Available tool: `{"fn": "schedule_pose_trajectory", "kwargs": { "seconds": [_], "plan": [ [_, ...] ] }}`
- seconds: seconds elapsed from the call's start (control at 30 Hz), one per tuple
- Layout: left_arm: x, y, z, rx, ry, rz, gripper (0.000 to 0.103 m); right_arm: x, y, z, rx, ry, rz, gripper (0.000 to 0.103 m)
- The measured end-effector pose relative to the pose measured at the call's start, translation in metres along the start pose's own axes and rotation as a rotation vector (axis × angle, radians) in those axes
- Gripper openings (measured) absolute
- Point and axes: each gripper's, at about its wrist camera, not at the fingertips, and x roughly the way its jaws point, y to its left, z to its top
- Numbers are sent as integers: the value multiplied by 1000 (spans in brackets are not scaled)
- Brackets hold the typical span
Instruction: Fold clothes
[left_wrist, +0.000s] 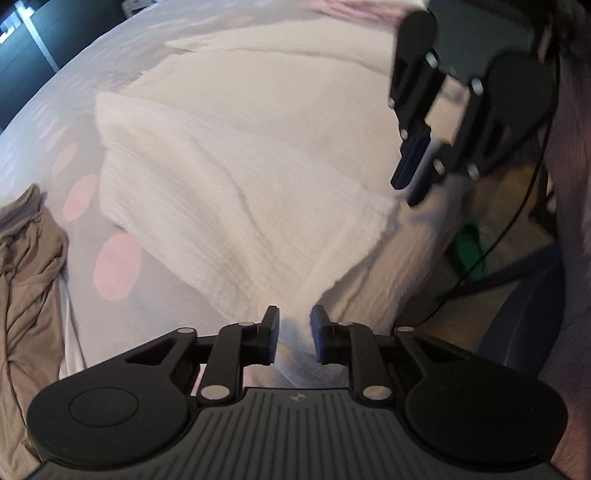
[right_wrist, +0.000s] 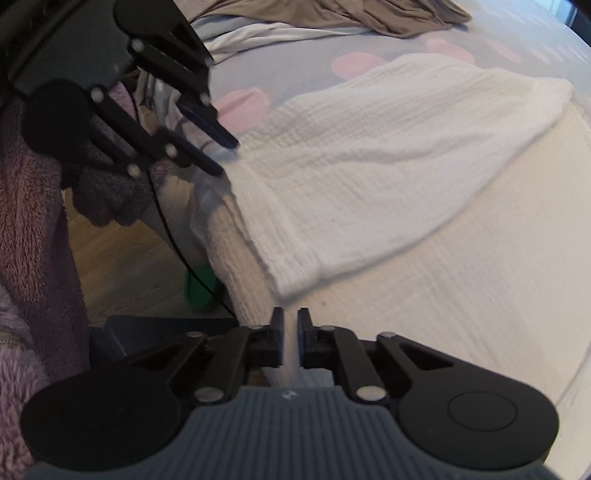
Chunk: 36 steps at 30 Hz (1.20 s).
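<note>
White crinkled cotton garment (left_wrist: 236, 184) folded on the dotted bed (left_wrist: 110, 266).
Left tongs (left_wrist: 294, 338) apart, empty; right tongs (right_wrist: 290, 338) narrowly apart with white cloth between, grip unclear.

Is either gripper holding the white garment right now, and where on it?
Left gripper is open, holding nothing. Right gripper is nearly shut with white garment fabric between its pads; a grip on the near edge cannot be confirmed.

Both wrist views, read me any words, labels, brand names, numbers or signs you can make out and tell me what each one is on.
No readable text in either view.
Left gripper: a small round emblem on its ribbed body, not lettering.
Right gripper: a small pale mark on its ribbed body, too blurred to read.
White garment and the spotted bed sheet: no print or tag visible.
</note>
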Motion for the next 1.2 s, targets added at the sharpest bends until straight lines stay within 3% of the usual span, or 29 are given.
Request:
{"fn": "schedule_pose_trajectory", "kwargs": {
  "seconds": [0.03,0.07,0.13,0.3,0.43,0.63,0.9,1.03,1.2],
  "plan": [
    [-7,9,2,-37,-24,-12,25,-4,-4,0,12,-6,-12,33],
    [-11,20,3,-67,-47,-19,27,-9,-9,0,24,-17,-24,37],
    [-17,41,5,-116,-80,-2,29,-19,-20,2,57,-45,-52,37],
    [6,94,11,-185,-55,167,29,-31,-52,19,156,-124,-162,36],
    [37,125,12,-193,-60,219,29,-33,-68,39,208,-158,-188,36],
    [69,137,22,-111,-109,183,29,-24,-83,77,241,-193,-198,36],
    [60,141,42,-122,-307,159,29,-7,-98,115,289,-264,-186,38],
    [68,138,48,-106,-319,150,29,-7,-105,130,334,-331,-148,43],
    [72,135,52,-111,-347,156,27,7,-112,146,372,-338,-121,43]
  ]
}}
